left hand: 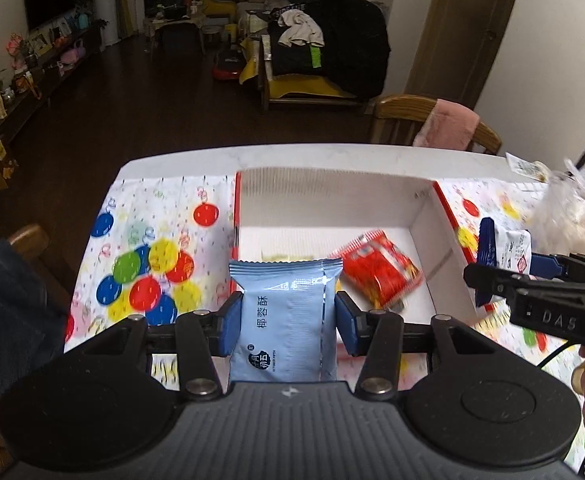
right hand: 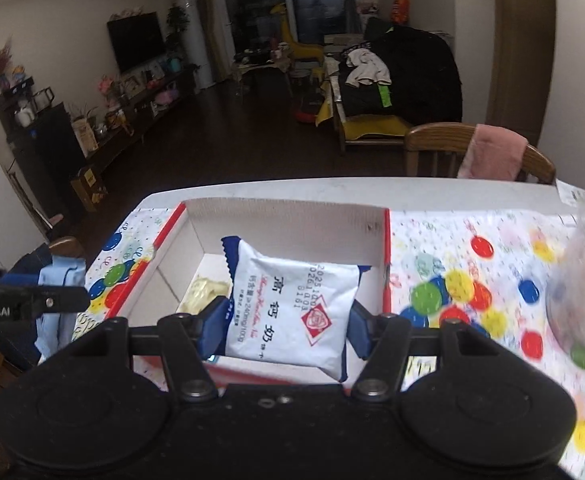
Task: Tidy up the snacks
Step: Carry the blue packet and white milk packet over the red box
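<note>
Snack packets clamped, yellow snack half-hidden

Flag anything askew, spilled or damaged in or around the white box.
Nothing spilled or damaged. The red packet lies tilted on the floor of the white box, loosely dropped rather than lined up. A pale yellow packet lies flat beside it.
</note>
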Tool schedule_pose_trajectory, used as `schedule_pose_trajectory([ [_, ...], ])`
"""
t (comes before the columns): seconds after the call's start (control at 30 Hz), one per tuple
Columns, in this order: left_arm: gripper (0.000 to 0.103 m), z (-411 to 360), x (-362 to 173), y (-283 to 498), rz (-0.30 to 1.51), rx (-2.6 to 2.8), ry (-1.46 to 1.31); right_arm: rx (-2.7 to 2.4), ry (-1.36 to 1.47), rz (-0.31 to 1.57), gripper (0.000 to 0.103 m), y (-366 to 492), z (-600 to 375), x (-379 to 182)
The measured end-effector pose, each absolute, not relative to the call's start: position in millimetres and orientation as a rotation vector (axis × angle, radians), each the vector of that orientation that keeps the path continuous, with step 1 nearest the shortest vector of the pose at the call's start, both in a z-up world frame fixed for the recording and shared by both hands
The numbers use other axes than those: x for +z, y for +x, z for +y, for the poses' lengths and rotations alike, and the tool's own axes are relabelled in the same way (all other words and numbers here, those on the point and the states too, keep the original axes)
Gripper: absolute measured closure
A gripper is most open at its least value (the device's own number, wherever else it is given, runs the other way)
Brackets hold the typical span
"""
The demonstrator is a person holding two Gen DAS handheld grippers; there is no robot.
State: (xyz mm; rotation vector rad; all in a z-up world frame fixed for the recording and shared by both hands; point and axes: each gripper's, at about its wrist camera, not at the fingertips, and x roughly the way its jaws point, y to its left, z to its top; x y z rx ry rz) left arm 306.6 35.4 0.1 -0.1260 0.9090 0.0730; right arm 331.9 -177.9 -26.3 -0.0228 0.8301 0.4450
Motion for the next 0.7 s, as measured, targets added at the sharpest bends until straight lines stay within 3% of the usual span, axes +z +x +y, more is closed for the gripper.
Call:
schedule_pose_trajectory([
  [0.7, 0.055, 17, -58, 436, 1.148, 0.192, -0.031, 0.577, -0.26, 1.037, 0.043, 438, -121, -97],
])
